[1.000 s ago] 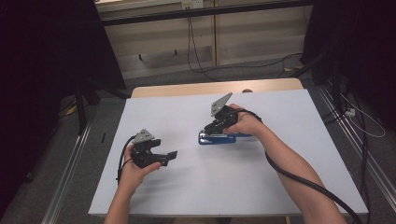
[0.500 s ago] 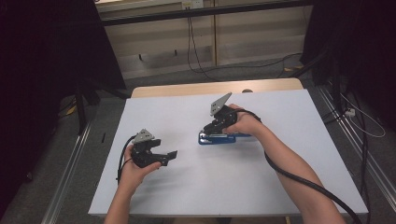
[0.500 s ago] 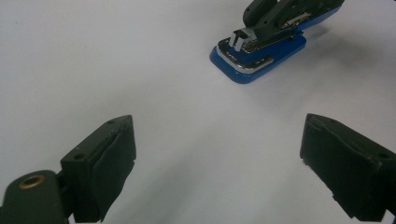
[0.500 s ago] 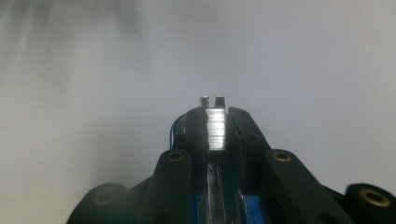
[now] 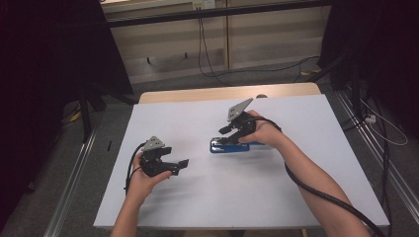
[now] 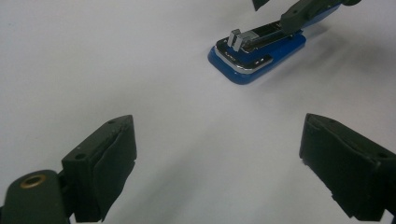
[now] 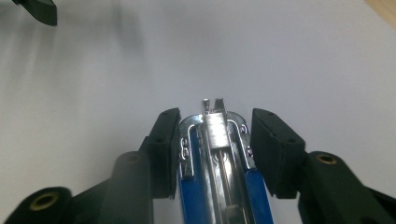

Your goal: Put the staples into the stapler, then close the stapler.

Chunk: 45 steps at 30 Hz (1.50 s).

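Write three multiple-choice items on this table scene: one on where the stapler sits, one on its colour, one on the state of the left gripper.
1. Where is the stapler?
A. Between the jaws of the right gripper
B. Between the jaws of the left gripper
C. On the floor beside the table

2. What colour is the stapler's body?
A. Red
B. Blue
C. Yellow

3. How does the left gripper stand?
A. Shut on the stapler
B. Shut on nothing
C. Open, with nothing between its jaws

Answers:
1. A, since the right gripper view shows the stapler's front lying between that gripper's two jaws on the white table.
2. B, since its base and sides are blue with a silver metal channel on top.
3. C, since the left gripper view shows its jaws wide apart over bare table, with the stapler farther off.
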Available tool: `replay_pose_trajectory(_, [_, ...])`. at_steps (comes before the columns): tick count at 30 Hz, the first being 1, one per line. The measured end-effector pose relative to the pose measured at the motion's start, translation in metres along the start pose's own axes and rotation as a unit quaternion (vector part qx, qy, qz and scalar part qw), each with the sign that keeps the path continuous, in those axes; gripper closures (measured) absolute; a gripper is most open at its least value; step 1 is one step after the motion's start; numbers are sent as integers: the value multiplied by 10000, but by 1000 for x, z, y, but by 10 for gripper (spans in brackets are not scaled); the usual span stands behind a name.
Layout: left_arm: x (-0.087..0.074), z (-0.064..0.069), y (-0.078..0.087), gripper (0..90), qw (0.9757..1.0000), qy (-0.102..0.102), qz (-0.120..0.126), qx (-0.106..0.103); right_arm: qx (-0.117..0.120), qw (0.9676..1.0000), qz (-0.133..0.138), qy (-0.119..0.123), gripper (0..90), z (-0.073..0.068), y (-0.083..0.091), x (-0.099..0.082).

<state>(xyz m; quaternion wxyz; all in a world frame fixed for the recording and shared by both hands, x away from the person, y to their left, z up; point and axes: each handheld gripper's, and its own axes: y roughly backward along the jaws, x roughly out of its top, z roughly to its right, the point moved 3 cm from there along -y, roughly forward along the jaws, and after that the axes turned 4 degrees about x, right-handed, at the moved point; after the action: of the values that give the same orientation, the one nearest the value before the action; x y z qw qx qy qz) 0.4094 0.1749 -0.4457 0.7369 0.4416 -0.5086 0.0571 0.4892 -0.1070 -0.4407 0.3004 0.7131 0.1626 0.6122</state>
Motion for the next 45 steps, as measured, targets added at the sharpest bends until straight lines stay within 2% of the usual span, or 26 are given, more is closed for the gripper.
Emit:
replay_pose_trajectory(3, [1,3,-4,111,10000,10,4,-36,-250,9996,24,-154,428,-3,11,-6])
replay_pose_trajectory(7, [3,6,-9,112,10000,17,0,-95,-461,9985,83,-282,360,-10,27,-17])
replay_pose_trajectory(12, [3,8,-14,112,9999,-24,-38,-95,-699,9957,172,-581,270,-20,45,-27])
replay_pose_trajectory(16, [4,10,-18,114,9999,3,-28,-121,-1043,9923,145,-650,205,-27,56,-35])
replay_pose_trajectory(18, [5,11,-19,113,9999,-25,-71,-122,-1055,9910,234,-787,201,-29,61,-40])
replay_pose_trajectory(21, [6,13,-20,113,9999,-53,-56,-129,-1203,9866,239,-1076,164,-30,67,-50])
replay_pose_trajectory(24, [7,15,-22,114,9999,-65,-60,-131,-1433,9819,204,-1219,157,-31,74,-61])
replay_pose_trajectory(27, [7,15,-24,113,9999,-66,-68,-142,-1585,9775,292,-1361,145,-33,79,-69])
replay_pose_trajectory(30, [9,17,-26,113,9999,-65,-59,-147,-1753,9758,370,-1256,138,-37,85,-74])
replay_pose_trajectory(31, [9,17,-27,113,9999,-49,-41,-160,-1760,9749,425,-1296,134,-39,88,-76])
replay_pose_trajectory(35, [12,20,-31,114,9998,-88,-64,-168,-1913,9719,315,-1334,131,-44,95,-85])
replay_pose_trajectory(38, [13,23,-34,114,9998,-106,-62,-187,-1990,9671,347,-1546,131,-47,101,-91])
replay_pose_trajectory(40, [14,26,-38,116,9996,-160,-67,-205,-2170,9621,371,-1612,131,-50,106,-95])
replay_pose_trajectory(43, [17,31,-44,119,9994,-235,-110,-231,-2214,9592,506,-1684,193,-55,111,-98])
replay_pose_trajectory(45, [19,34,-47,121,9994,-242,-96,-241,-2234,9592,489,-1662,228,-58,112,-101])
